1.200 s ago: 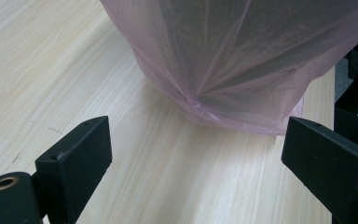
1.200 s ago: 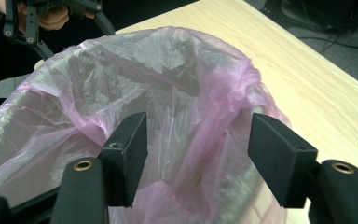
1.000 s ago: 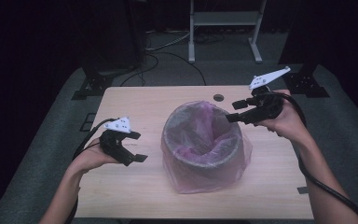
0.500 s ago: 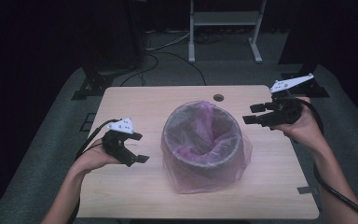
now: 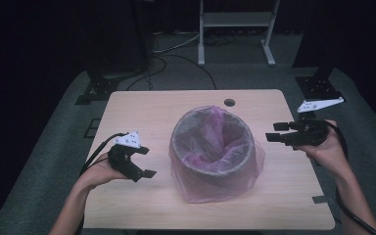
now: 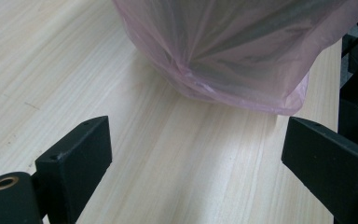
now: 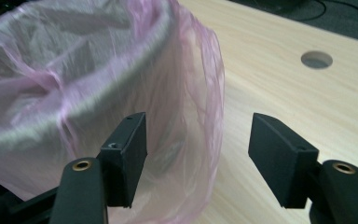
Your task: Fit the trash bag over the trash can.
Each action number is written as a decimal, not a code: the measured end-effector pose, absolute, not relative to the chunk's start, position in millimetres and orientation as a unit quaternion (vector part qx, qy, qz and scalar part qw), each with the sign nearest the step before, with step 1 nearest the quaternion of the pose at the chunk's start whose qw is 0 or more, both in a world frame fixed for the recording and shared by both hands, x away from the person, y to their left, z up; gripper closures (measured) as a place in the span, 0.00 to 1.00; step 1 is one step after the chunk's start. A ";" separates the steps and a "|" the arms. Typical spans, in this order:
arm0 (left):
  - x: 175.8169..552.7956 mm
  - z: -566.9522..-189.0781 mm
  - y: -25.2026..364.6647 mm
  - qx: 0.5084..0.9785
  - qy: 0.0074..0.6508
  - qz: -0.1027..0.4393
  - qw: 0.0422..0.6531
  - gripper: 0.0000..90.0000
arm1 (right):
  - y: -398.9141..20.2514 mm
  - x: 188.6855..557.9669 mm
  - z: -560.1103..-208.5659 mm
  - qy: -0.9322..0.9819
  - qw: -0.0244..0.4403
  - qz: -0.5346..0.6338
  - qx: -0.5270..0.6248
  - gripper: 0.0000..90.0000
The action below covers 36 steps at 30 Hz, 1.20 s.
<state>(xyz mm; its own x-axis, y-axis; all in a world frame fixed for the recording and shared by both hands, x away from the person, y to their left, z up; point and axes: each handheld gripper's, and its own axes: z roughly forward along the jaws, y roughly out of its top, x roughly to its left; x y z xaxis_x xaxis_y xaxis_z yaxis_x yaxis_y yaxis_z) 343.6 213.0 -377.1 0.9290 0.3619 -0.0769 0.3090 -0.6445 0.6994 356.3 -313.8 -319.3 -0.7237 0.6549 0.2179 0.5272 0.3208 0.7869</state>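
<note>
A round grey bin (image 5: 210, 147) lined with a thin pink plastic bag (image 5: 254, 161) stands in the middle of the light wooden table (image 5: 147, 112). The bag (image 7: 186, 93) drapes loosely down the bin's outside. My right gripper (image 5: 273, 132) hovers just right of the bin, pointing at it, jaws open and empty; the bag's side lies right ahead of its jaws (image 7: 198, 149). My left gripper (image 5: 144, 161) rests at the table's left, open and empty, with the bag's lower edge (image 6: 242, 88) a short way ahead.
A round cable hole (image 5: 229, 103) sits in the table behind the bin. Beyond the table are a dark floor, cables and a white stand (image 5: 235, 19). A stand base (image 5: 318, 88) is off the table's right rear corner.
My right gripper has moved from above the bin's right rim outward to the right and down, to beside the bin. The left gripper has stayed in place.
</note>
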 end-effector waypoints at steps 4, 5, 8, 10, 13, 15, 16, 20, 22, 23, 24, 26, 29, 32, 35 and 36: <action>341.0 -382.1 214.7 0.905 0.190 0.034 0.380 0.08 | -317.1 352.7 -330.8 0.809 0.066 0.451 0.371 0.40; 340.3 -383.4 215.1 0.905 0.190 0.033 0.380 0.08 | -317.7 351.8 -333.7 0.808 0.065 0.452 0.372 0.40; 338.5 -386.0 217.3 0.905 0.193 0.035 0.377 0.08 | -319.4 348.9 -342.7 0.806 0.063 0.453 0.377 0.40; 337.1 -387.0 217.9 0.905 0.194 0.035 0.378 0.08 | -320.2 347.0 -347.4 0.805 0.063 0.453 0.379 0.40; 334.4 -388.9 219.4 0.905 0.193 0.038 0.377 0.08 | -321.4 343.0 -355.3 0.803 0.062 0.454 0.382 0.40; 333.1 -390.9 220.1 0.906 0.193 0.038 0.375 0.08 | -321.7 339.6 -361.0 0.803 0.063 0.451 0.385 0.39; 332.6 -392.3 221.0 0.905 0.194 0.037 0.376 0.08 | -322.2 337.9 -364.1 0.803 0.063 0.452 0.384 0.39; 330.5 -397.2 224.4 0.905 0.199 0.037 0.375 0.08 | -324.3 332.0 -376.9 0.801 0.059 0.450 0.391 0.39; 328.5 -398.5 225.1 0.903 0.201 0.037 0.377 0.08 | -326.0 329.6 -382.4 0.798 0.057 0.452 0.395 0.39; 327.8 -398.9 225.2 0.902 0.202 0.037 0.379 0.08 | -328.0 326.4 -388.6 0.794 0.055 0.455 0.399 0.38; 327.4 -399.3 225.4 0.902 0.202 0.037 0.380 0.08 | -328.0 326.4 -388.6 0.794 0.055 0.455 0.399 0.38; 326.2 -400.4 225.3 0.904 0.201 0.039 0.377 0.08 | -330.3 322.4 -394.3 0.790 0.053 0.459 0.403 0.38; 324.7 -402.6 225.2 0.902 0.202 0.038 0.379 0.08 | -333.4 318.1 -401.3 0.788 0.050 0.456 0.410 0.38; 322.0 -405.6 224.7 0.903 0.203 0.039 0.376 0.08 | -338.0 312.7 -410.0 0.784 0.045 0.457 0.418 0.38; 319.7 -407.3 223.7 0.903 0.202 0.039 0.377 0.08 | -341.2 306.1 -418.0 0.780 0.042 0.460 0.423 0.37; 318.7 -407.6 223.1 0.904 0.201 0.039 0.376 0.08 | -341.8 304.5 -419.7 0.778 0.041 0.460 0.425 0.37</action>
